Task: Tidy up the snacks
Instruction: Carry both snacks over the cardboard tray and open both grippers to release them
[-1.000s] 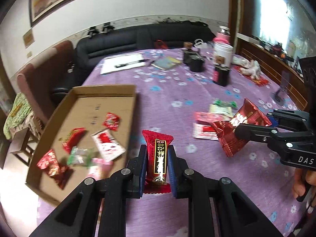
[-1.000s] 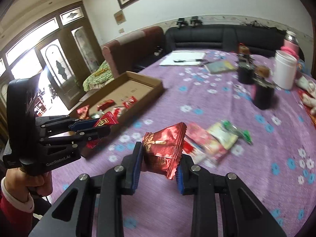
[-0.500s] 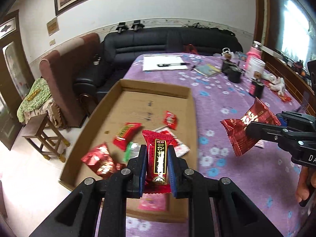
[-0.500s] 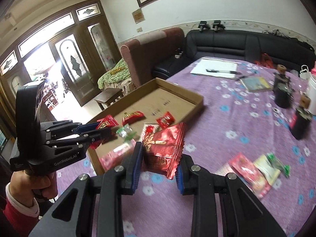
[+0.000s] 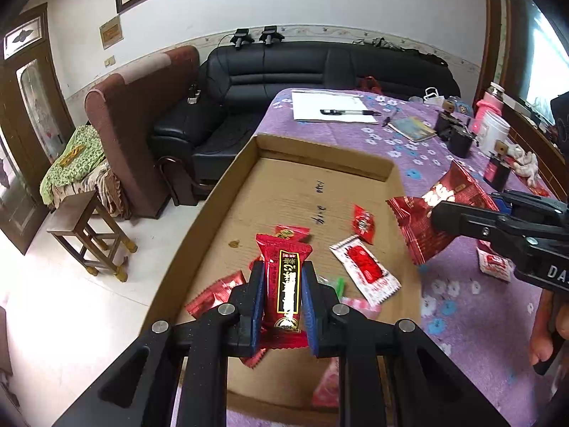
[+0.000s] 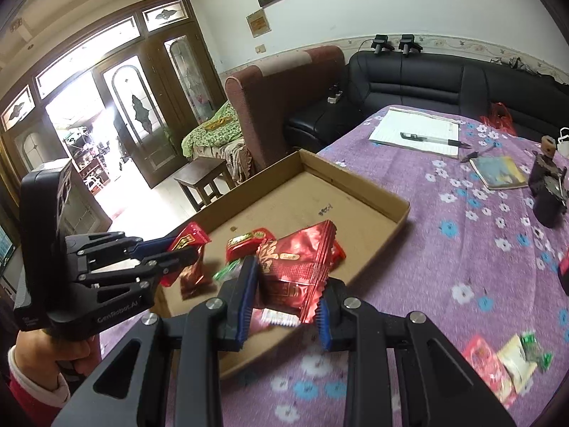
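My left gripper (image 5: 282, 286) is shut on a long red snack bar (image 5: 284, 284) with a black and gold label, held above the near part of the cardboard tray (image 5: 320, 163). It also shows in the right wrist view (image 6: 185, 252). My right gripper (image 6: 284, 295) is shut on a shiny red snack packet (image 6: 298, 267), held over the tray's right rim (image 6: 398, 224). That packet also shows in the left wrist view (image 5: 434, 210). Several small red, white and green snacks (image 5: 362, 270) lie in the tray.
The tray sits at the left edge of a purple flowered tablecloth (image 6: 462, 249). Loose snacks (image 6: 505, 363) lie on the cloth to the right. Paper with a pen (image 6: 419, 135), a booklet, dark jars (image 6: 547, 192) and a white tub (image 5: 492, 131) stand farther back. A stool (image 5: 89, 227) and sofas are left.
Both grippers have swung left from the loose snacks on the cloth to over the tray, each still holding its snack. The tray now fills the middle of both views.
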### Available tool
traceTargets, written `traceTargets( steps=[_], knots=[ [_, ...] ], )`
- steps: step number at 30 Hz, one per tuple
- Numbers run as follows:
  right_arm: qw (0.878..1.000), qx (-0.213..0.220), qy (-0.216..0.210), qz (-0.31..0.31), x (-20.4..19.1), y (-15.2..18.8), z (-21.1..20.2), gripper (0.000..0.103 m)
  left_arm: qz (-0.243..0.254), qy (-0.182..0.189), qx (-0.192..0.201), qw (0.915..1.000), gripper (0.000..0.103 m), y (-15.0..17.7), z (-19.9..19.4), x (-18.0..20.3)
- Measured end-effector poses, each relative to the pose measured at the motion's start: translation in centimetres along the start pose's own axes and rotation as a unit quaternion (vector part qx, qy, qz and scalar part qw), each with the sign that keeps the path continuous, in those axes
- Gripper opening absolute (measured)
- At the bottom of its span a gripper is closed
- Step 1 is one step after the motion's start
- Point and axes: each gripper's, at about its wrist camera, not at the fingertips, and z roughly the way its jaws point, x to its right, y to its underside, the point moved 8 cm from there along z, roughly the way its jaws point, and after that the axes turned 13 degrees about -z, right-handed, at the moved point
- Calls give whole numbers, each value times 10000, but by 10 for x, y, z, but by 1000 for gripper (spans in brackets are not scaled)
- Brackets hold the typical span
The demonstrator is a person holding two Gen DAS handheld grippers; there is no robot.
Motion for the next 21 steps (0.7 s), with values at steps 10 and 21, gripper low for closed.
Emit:
traceTargets(
  steps=[10, 21],
  knots=[
    [9996, -73, 283, 17, 22, -20, 42, 29, 69, -104, -158, 9998, 20, -35, 39, 5],
    [9972, -519, 505, -199, 46, -25, 96, 29, -46, -205, -454, 9987, 20, -62, 85, 8]
  ],
)
